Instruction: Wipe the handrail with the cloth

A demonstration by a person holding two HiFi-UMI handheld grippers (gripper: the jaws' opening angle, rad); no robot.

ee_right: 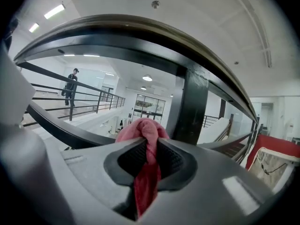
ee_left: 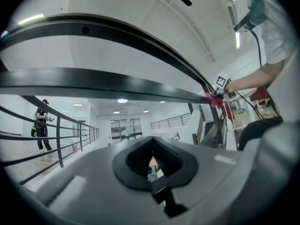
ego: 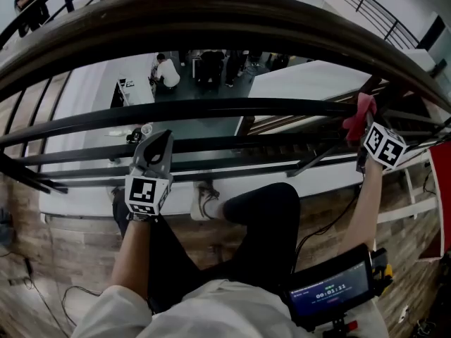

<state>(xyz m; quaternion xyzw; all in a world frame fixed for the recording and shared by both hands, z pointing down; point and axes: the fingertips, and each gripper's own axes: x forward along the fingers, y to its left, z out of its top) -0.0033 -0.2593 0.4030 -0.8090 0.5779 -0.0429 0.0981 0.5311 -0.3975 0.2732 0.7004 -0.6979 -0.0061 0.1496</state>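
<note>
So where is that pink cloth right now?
The pink cloth is pinched in the right tool, at the head view's right side. It is up by the railing's dark upright post and below the top handrail.

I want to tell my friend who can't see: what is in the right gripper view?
The right tool is shut on a pink cloth, whose bunched end pokes out toward a dark handrail curving overhead. A black post stands just behind the cloth, and a person stands far off by another railing.
</note>
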